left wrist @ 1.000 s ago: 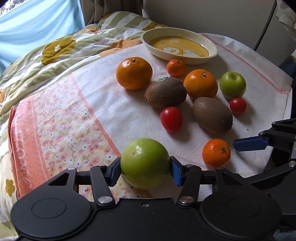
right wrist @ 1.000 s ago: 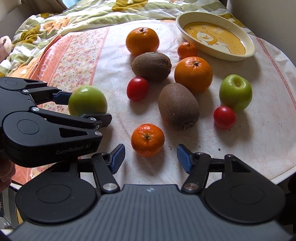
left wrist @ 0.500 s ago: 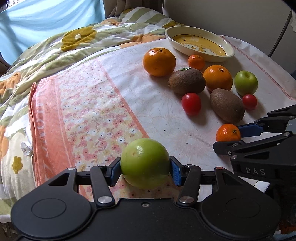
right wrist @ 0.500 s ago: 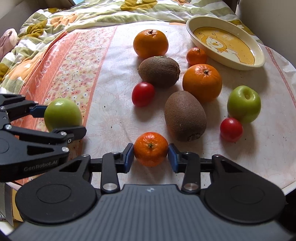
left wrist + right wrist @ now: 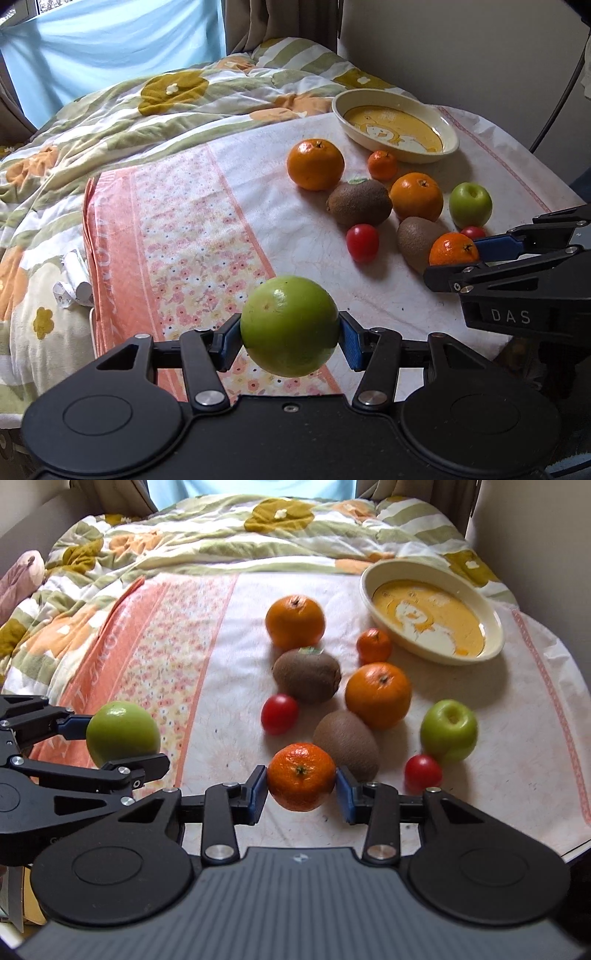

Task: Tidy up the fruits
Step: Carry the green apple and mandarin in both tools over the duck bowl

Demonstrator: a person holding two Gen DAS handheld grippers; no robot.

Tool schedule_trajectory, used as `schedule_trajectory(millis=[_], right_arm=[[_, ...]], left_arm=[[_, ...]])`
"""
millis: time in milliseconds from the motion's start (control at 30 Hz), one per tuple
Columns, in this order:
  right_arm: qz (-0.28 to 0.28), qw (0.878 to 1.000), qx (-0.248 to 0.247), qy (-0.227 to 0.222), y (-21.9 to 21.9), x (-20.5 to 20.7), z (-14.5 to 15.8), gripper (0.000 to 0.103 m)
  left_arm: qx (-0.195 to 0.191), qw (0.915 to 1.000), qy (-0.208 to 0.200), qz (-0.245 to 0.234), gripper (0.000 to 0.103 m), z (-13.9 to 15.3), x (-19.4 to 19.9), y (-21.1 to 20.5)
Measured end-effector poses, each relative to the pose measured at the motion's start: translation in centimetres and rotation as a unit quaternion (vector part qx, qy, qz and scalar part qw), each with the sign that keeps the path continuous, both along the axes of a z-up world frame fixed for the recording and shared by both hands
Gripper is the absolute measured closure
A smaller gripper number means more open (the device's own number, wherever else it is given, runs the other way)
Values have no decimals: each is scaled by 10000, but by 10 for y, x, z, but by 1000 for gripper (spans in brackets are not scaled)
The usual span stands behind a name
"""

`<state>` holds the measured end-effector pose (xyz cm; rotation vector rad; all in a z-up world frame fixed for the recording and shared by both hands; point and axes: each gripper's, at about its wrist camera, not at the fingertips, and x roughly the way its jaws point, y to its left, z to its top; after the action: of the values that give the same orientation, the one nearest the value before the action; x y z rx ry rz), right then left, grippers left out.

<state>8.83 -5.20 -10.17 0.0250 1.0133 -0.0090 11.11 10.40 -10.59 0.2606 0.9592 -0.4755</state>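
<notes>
My left gripper [image 5: 290,332] is shut on a green apple [image 5: 290,325], held above the flowered cloth at the table's near left; it also shows at the left of the right wrist view as the green apple [image 5: 123,733]. My right gripper [image 5: 301,788] is shut on a small mandarin [image 5: 301,775], lifted just off the cloth in front of a kiwi [image 5: 347,744]. On the cloth lie two large oranges [image 5: 295,622] [image 5: 378,694], another small mandarin [image 5: 373,646], a second kiwi [image 5: 306,674], two red tomatoes [image 5: 279,713] [image 5: 423,773] and a second green apple [image 5: 448,729].
A cream oval dish [image 5: 491,620] with a yellow cartoon print stands at the far right of the table. A rumpled flowered quilt [image 5: 207,535] covers the bed behind. The table's right edge [image 5: 535,192] drops off near a wall with a dark cable.
My right gripper has closed on the small mandarin and lifted it off the cloth. My left gripper has risen with the green apple and drawn back to the left.
</notes>
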Motion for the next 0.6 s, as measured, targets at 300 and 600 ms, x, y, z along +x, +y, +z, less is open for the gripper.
schedule_trajectory(millis=[300,600], right_arm=[[-124,9991,42,-404,-51,13,43,49],[45,9977,-10,-672,-135,56,68,49]], left_arm=[[-115,9989,-435,129,45,45,8,-34],[-301,9936,-710,822,45,75,36,-92]])
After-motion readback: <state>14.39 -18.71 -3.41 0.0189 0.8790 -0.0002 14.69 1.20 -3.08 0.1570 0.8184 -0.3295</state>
